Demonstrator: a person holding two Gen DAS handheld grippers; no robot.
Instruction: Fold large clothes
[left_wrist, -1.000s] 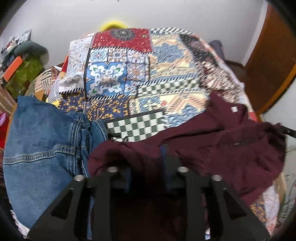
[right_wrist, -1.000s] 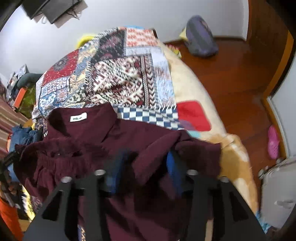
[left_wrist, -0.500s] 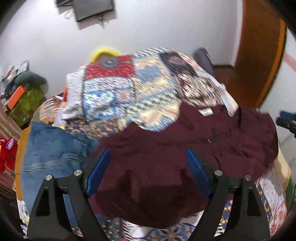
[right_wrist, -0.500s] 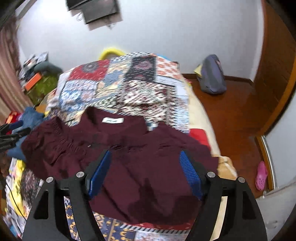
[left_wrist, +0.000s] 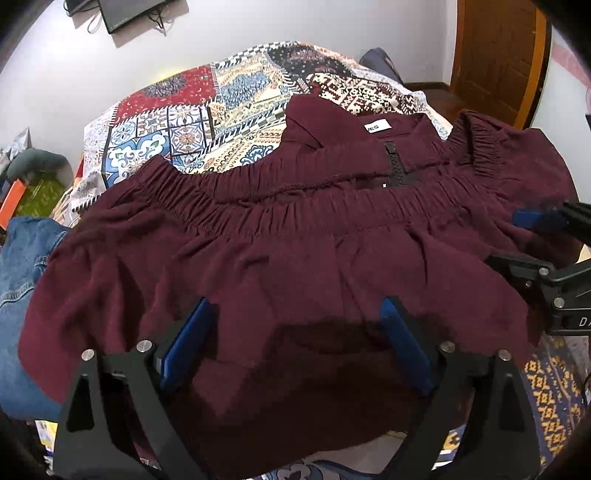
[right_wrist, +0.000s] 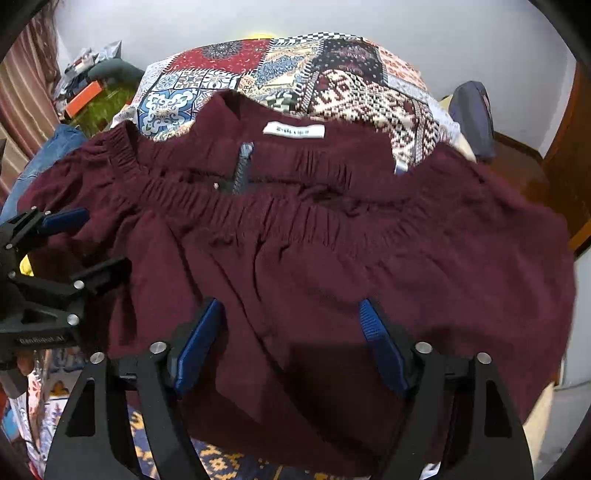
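A maroon zip jacket (left_wrist: 295, 251) lies spread on the patchwork bedspread (left_wrist: 221, 99), folded so its gathered elastic hem sits just below the collar and white label (right_wrist: 293, 130). My left gripper (left_wrist: 295, 301) hovers over the jacket's near left part. Its jaws are opening wide, and the cloth lies under them unpinched. My right gripper (right_wrist: 290, 302) hangs over the near right part, its jaws also opening, with no cloth pressed between the blue pads (right_wrist: 384, 350). Each gripper shows at the edge of the other's view: the right gripper (left_wrist: 546, 240) and the left gripper (right_wrist: 66, 243).
Blue jeans (left_wrist: 22, 266) lie at the jacket's left. A green and orange box (right_wrist: 92, 96) sits beyond the bed's left side. A dark bag (right_wrist: 472, 118) rests on the wooden floor at the right, near a brown door (left_wrist: 498, 55).
Both grippers were shut on bunched maroon cloth a second ago. They have let go and spread wide. The jacket now lies flat and folded, and both grippers have drawn back toward its near edge.
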